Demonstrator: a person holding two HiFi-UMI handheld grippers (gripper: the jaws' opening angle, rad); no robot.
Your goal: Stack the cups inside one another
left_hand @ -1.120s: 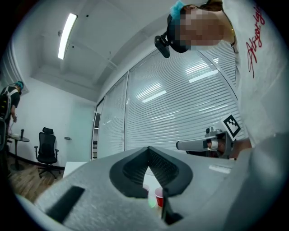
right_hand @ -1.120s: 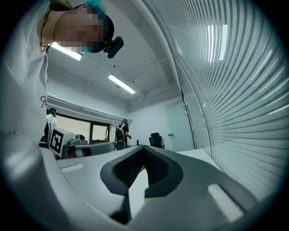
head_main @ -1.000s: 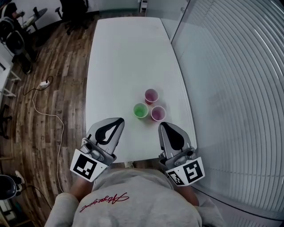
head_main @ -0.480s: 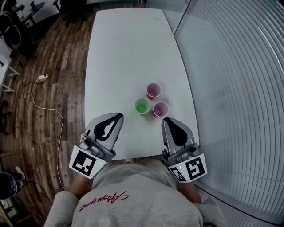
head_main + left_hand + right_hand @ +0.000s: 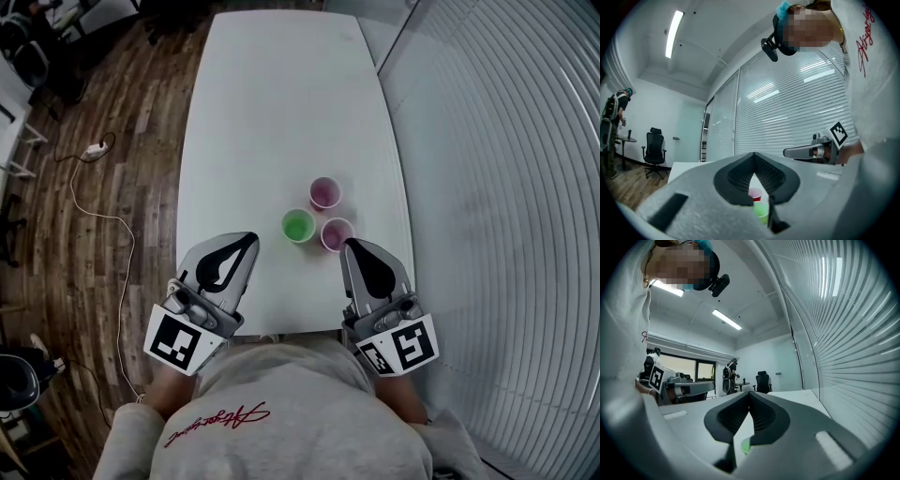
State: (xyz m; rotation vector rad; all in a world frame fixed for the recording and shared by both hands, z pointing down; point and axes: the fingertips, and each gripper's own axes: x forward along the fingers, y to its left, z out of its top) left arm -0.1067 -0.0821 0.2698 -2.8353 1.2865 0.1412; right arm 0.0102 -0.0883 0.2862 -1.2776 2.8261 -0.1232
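Left tongs and right tongs both pinched closed, holding nothing. Green plastic cup and two pink plastic cups sit clustered on the white counter, one pink right by the right tongs' tip.

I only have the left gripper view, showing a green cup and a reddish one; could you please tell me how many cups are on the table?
Observer: Three, none nested, on the white table: a round green plastic cup, a nearer pink plastic cup and a farther pink plastic cup.
Operator: Thank you. Where is the tip of the right tool?
Observer: With its jaws together, the tip sits close beside the nearer pink plastic cup's rim.
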